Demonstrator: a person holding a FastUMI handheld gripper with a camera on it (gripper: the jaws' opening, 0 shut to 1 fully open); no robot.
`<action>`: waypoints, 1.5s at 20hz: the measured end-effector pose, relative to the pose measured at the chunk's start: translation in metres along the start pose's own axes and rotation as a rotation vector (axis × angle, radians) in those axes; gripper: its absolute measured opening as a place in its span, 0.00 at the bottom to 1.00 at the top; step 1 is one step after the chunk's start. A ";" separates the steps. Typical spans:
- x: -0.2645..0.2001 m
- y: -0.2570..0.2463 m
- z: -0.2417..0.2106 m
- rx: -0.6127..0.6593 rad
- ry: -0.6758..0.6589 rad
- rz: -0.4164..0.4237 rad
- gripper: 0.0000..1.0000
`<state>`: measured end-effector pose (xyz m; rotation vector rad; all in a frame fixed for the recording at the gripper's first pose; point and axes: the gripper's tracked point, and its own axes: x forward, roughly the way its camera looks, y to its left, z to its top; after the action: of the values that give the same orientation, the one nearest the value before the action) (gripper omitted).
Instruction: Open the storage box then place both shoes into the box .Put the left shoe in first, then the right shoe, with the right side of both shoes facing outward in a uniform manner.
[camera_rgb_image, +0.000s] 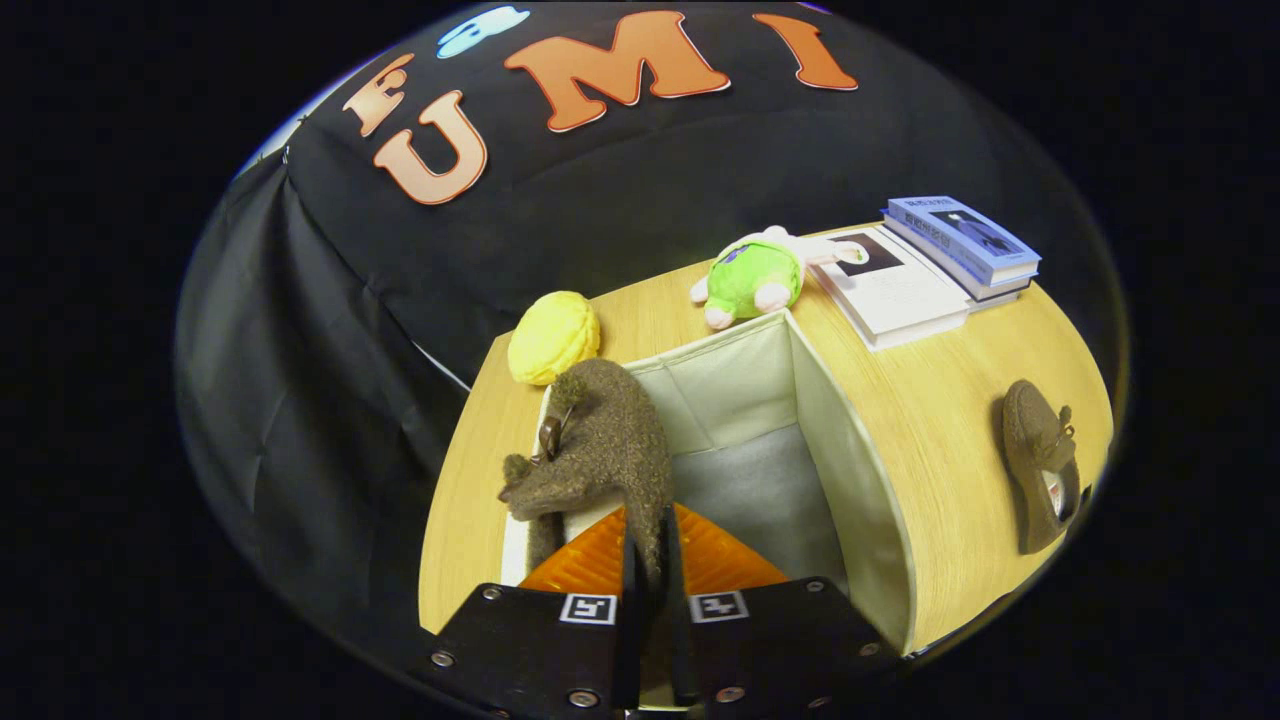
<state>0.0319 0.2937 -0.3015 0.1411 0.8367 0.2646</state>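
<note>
Gripper view: gripper (648, 575) pinches the felt shoe (600, 450) by its heel edge, hanging over the open box (850, 450). Looks soft, light, floppy. Other shoe (1040, 465) lies right of the box.

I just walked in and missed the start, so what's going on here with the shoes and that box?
The gripper has its jaws shut on a brown shoe, holding it over the open box on the table. The box's inside looks bare, so this is the first shoe going in. The second shoe lies on the table beside the box. Toys and books sit beyond it.
</note>
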 end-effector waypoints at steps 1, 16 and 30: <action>-0.005 -0.003 0.002 0.002 -0.001 -0.006 0.22; -0.090 -0.129 0.077 -0.016 -0.243 -0.110 0.98; -0.142 -0.332 0.042 0.032 -0.232 -0.427 0.98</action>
<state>0.0308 -0.0660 -0.2477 0.0195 0.6214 -0.1649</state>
